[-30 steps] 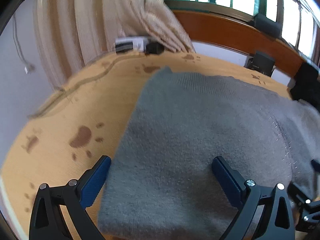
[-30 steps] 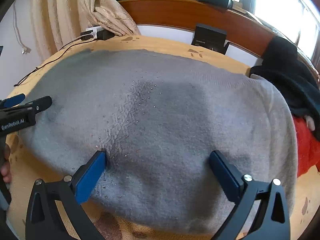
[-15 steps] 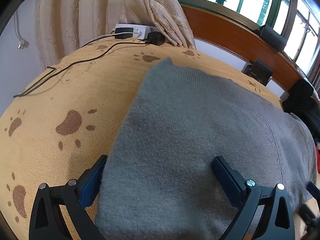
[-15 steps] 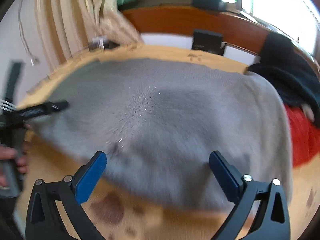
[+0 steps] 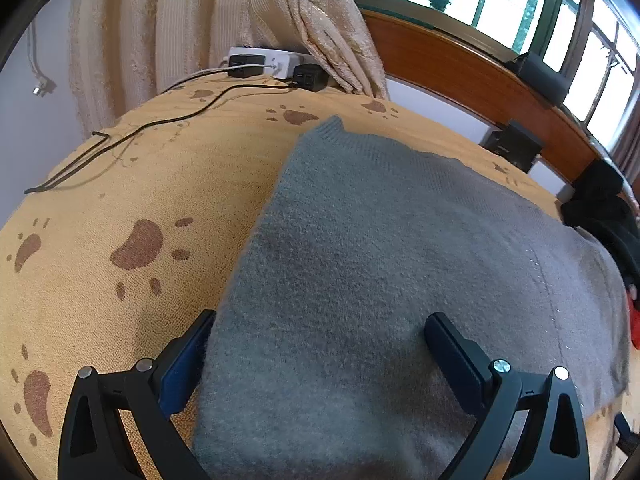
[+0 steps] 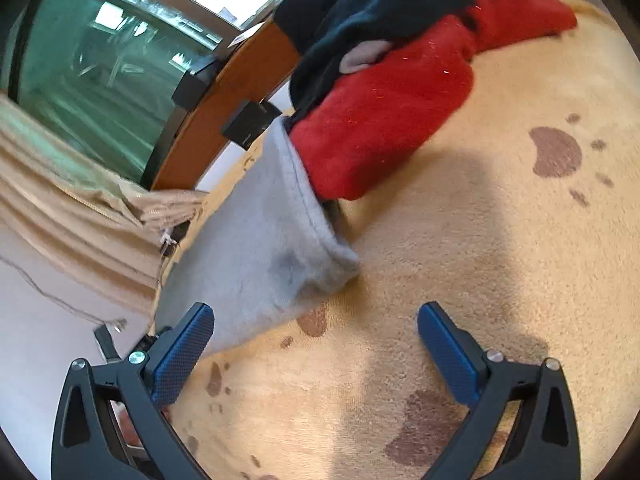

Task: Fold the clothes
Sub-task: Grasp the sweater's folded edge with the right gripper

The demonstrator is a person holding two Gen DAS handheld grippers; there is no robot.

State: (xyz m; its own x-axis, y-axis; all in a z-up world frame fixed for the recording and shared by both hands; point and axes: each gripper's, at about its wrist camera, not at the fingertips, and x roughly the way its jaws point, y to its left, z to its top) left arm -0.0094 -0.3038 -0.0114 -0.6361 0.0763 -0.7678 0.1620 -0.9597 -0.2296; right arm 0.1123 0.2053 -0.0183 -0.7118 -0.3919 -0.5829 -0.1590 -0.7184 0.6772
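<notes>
A folded grey sweater lies flat on the tan paw-print blanket. My left gripper hovers open over its near left corner, one blue finger beside the left edge, the other above the cloth. In the right wrist view the sweater's right end shows at left. My right gripper stands open above bare blanket beside that end, holding nothing.
A red garment and a dark one are heaped against the sweater's right end. A power strip with chargers and a black cable lie at the far left. A curtain and a wooden headboard stand behind.
The right gripper has swung off the sweater to the right and tilted, now over bare blanket facing the clothes heap. The left gripper has stayed over the sweater's left corner.
</notes>
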